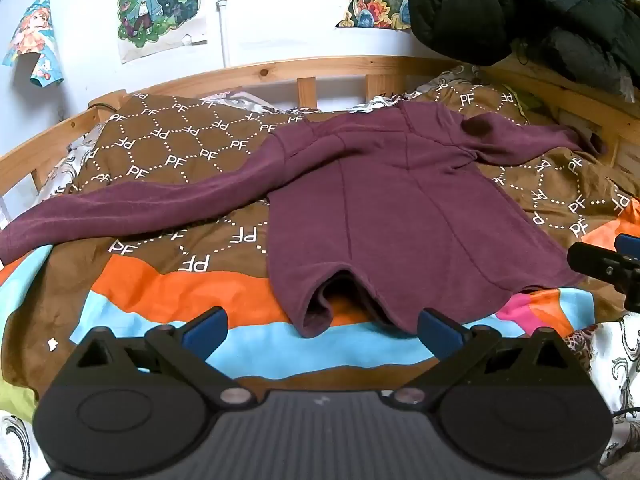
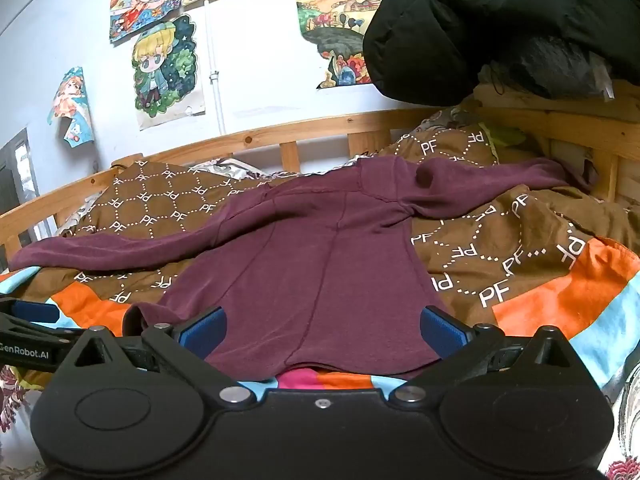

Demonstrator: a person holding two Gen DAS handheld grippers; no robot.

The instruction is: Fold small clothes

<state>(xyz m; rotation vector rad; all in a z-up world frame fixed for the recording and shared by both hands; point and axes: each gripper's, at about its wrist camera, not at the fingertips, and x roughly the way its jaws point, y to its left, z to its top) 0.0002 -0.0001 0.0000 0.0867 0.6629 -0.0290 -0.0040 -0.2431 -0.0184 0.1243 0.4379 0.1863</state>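
Observation:
A maroon long-sleeved top (image 1: 384, 208) lies spread flat on the bed, hem toward me, sleeves stretched out left and right. It also shows in the right wrist view (image 2: 320, 272). My left gripper (image 1: 322, 334) is open and empty, just in front of the hem's left part, which is lifted in a small arch. My right gripper (image 2: 322, 334) is open and empty, its blue pads on either side of the hem's right part; I cannot tell whether they touch the cloth. The right gripper also shows at the right edge of the left wrist view (image 1: 608, 268).
The bed has a brown patterned duvet (image 1: 172, 160) with orange and blue stripes, and a wooden rail (image 1: 280, 70) behind. A black puffy jacket (image 1: 520, 8) hangs at the back right. Posters (image 1: 160, 4) are on the wall.

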